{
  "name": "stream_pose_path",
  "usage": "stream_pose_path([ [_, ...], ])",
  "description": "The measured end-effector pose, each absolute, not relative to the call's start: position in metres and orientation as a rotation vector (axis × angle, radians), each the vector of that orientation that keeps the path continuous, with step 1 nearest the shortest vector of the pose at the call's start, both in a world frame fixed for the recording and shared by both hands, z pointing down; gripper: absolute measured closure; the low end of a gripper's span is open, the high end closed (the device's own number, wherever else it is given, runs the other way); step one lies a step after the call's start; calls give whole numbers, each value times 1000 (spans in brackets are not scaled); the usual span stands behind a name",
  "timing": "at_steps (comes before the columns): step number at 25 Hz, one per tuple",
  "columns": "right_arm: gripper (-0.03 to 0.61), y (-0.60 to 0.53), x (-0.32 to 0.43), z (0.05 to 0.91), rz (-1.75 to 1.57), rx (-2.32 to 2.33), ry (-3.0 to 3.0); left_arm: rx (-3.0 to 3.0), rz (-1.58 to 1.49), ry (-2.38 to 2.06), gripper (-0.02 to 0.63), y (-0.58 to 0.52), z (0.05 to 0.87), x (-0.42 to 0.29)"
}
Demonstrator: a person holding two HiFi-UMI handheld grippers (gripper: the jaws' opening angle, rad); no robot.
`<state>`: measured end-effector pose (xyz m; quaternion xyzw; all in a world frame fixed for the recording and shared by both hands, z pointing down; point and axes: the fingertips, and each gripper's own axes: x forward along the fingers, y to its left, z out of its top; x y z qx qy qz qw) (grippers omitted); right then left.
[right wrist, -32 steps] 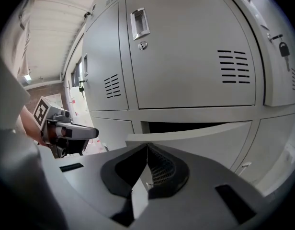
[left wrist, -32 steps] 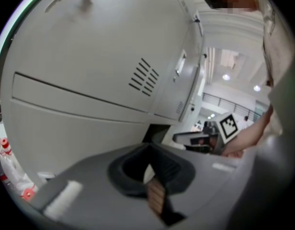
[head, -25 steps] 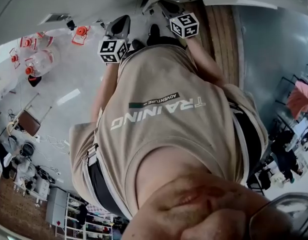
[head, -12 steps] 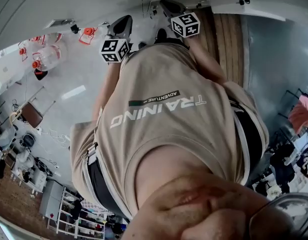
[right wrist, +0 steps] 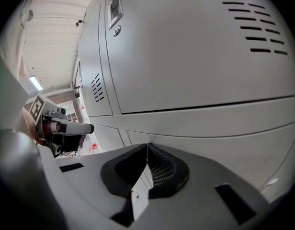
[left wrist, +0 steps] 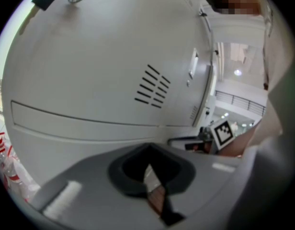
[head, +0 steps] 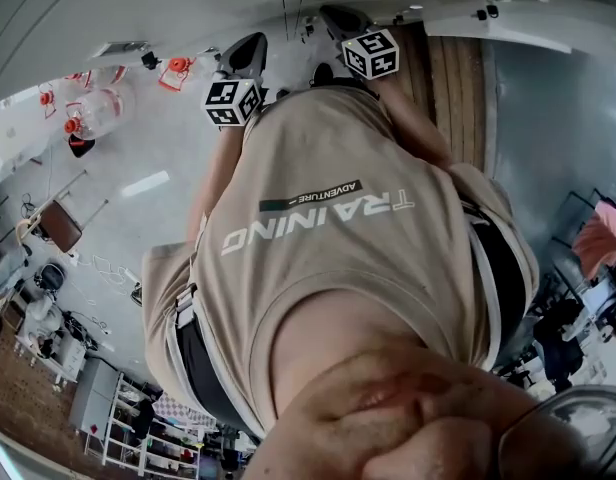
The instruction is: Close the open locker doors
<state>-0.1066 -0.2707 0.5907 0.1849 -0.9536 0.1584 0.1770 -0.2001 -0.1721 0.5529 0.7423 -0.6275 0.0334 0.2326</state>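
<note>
Grey metal locker doors (right wrist: pixel 195 56) fill the right gripper view; they lie flush, each with vent slots and a small lock (right wrist: pixel 115 6). In the left gripper view another locker door (left wrist: pixel 99 66) with vents and a handle (left wrist: pixel 193 63) stands close in front. My left gripper (left wrist: pixel 148 169) is shut with nothing between its jaws, just short of that door. My right gripper (right wrist: pixel 147 150) is also shut and empty, close to a lower locker panel. In the head view only their marker cubes show, the left gripper's (head: pixel 231 100) and the right gripper's (head: pixel 371 52), past the person's beige shirt (head: pixel 328 228).
A strip of wooden flooring (head: pixel 458 88) lies by the right gripper. Clear bottles with red caps (head: pixel 88 108) stand on the floor at left. Shelving and clutter (head: pixel 118 418) sit farther off. The person's torso hides most of the lockers in the head view.
The head view has shifted slightly. Both marker cubes stay almost where they were, the left one a touch to the right.
</note>
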Motion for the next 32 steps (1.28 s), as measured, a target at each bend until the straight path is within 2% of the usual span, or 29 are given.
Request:
stream_pose_path([
  [18, 565, -236, -67, 559, 522, 635, -2710, 2130, 117, -1685, 606, -141, 552, -187],
  [25, 565, -198, -44, 548, 354, 660, -2660, 2159, 42, -1667, 606, -130, 546, -184],
  [32, 565, -178, -35, 523, 318, 682, -2699, 2179, -65, -1685, 606, -129, 533, -184],
])
